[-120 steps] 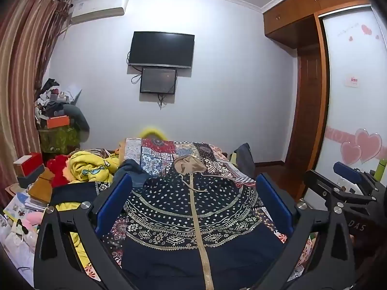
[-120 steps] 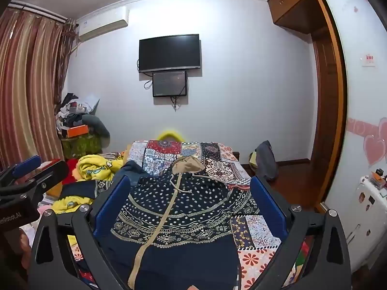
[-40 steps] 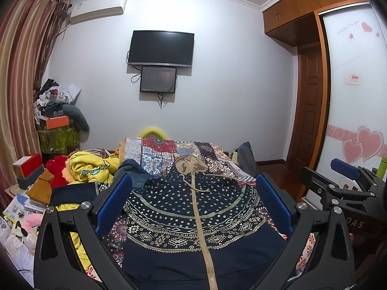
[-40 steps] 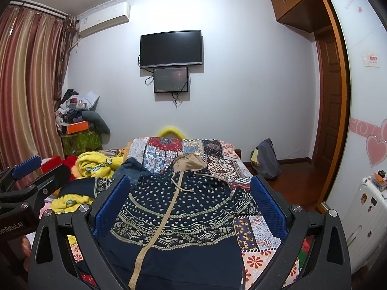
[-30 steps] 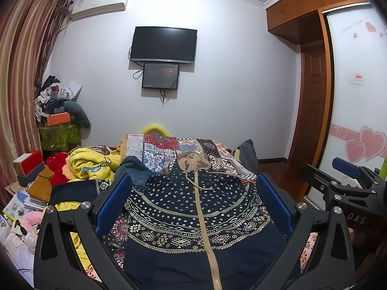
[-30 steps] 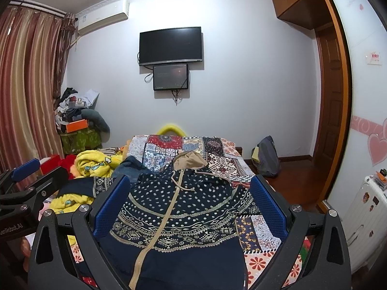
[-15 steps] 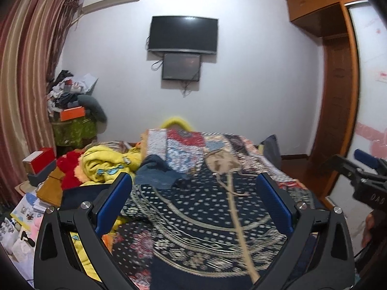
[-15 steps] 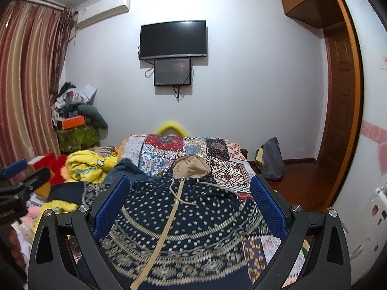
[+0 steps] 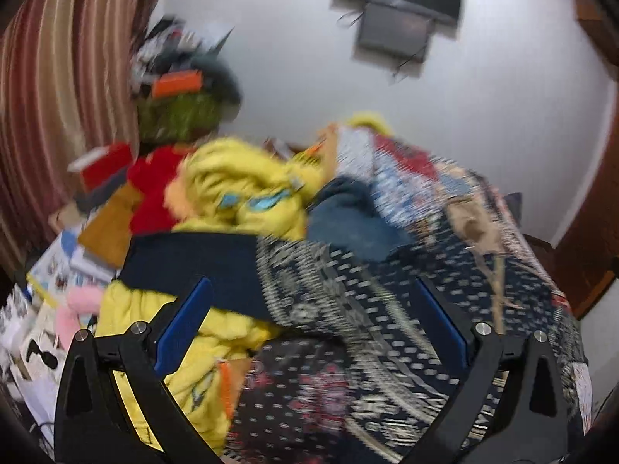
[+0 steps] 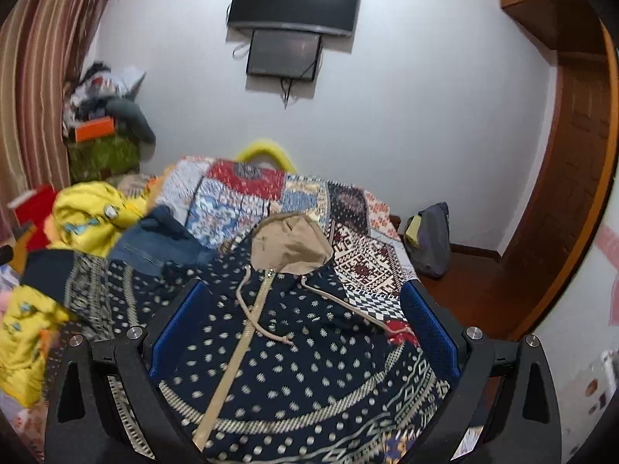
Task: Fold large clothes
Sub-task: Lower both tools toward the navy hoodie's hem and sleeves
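1. Folding has not visibly begun: the dark patterned hoodie (image 10: 309, 348) lies spread flat, front up, across the near part of the bed (image 10: 271, 193), its tan hood (image 10: 290, 243) pointing to the far end and the tan zip line running down the middle.
2. Its left sleeve (image 9: 193, 266) stretches straight out to the left, resting over a yellow garment (image 9: 162, 332); no part of it is turned in over the body.
3. Right gripper (image 10: 305, 332) hovers above the chest just near of the hood, jaws spread wide, pinching nothing.
4. Left gripper (image 9: 309, 332) hangs over the left shoulder area beside the outstretched sleeve, jaws likewise spread and empty; this view is blurred, so finer contact cannot be judged.
5. Right sleeve is not clearly in view, so its state cannot be told.
6. Remaining, by my judgement: bring both sleeves in over the body, then fold the body and hood into a compact stack, which is nearly the whole job.
7. Other clothes (image 10: 89, 212), yellow and blue, sit heaped at the far left of the bed, unfolded.
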The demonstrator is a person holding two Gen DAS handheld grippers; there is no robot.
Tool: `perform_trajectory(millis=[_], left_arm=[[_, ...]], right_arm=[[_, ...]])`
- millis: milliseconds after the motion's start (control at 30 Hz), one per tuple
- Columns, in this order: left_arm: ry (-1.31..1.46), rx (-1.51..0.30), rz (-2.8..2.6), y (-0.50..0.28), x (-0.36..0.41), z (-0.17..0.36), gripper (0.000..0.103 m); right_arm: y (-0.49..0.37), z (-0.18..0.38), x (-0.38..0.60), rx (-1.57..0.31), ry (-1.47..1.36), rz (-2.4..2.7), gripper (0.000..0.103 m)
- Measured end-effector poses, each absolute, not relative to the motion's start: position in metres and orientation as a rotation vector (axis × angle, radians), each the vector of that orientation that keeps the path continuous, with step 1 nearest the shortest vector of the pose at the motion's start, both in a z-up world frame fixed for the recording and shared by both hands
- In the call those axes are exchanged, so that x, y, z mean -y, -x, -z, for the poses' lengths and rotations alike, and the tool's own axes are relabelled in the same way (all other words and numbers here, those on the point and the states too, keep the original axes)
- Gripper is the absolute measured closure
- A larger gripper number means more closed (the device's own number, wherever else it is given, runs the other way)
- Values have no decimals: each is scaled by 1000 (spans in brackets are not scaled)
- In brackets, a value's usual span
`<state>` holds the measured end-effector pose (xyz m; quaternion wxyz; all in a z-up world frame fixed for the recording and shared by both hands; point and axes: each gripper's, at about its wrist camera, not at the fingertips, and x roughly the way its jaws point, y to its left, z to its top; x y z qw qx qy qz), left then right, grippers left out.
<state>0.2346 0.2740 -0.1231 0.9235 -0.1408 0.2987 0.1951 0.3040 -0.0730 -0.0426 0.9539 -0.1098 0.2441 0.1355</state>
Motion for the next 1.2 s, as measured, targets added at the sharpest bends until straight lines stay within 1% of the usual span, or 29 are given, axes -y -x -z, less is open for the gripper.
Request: perform_trajectory(millis=[133, 233, 267, 300, 367, 400, 500, 667, 733, 800, 833, 867, 900, 1000, 1067, 1200], left_arm=[[294, -720, -453, -254, -319, 163, 0], [381, -806, -419, -266, -348, 197, 0], [423, -836, -403, -268, -355, 207, 3], [462, -864, -387, -270, -361, 218, 10], [516, -905, -358, -274, -372, 237, 16], [548, -916, -346, -276, -378, 246, 17], [607, -909, -334, -279, -388, 256, 20], [712, -881, -281, -289, -403, 263, 21], [747, -885, -281, -294, -411, 267, 24], [784, -891, -284, -298, -417, 273, 29], [809, -890, -285, -301, -422, 277, 31], [825, -889, -290, -301, -426, 279, 35], [841, -887, -299, -304, -429, 281, 42], [882, -879, -313, -301, -437, 284, 51], [902, -893, -319, -298, -439, 286, 54], [928, -919, -314, -287, -435, 288, 54]], right_arm=[[-339, 64, 56, -598, 247, -294, 4], [-359, 91, 43, -717, 285, -336, 4], [-362, 98, 40, -734, 293, -341, 4], [-365, 106, 35, -751, 307, -338, 4], [-367, 123, 28, -785, 348, -335, 4], [-369, 129, 27, -796, 353, -344, 4], [-370, 143, 24, -831, 354, -384, 6], [-373, 159, 22, -853, 367, -383, 6], [-375, 163, 23, -865, 358, -384, 9], [-377, 165, 26, -878, 337, -384, 11], [-379, 166, 28, -886, 322, -386, 11], [-379, 166, 31, -893, 307, -388, 11], [-380, 166, 32, -895, 296, -387, 11], [-380, 166, 41, -908, 253, -385, 11], [-379, 164, 47, -907, 236, -377, 11], [-376, 160, 57, -903, 201, -372, 11]])
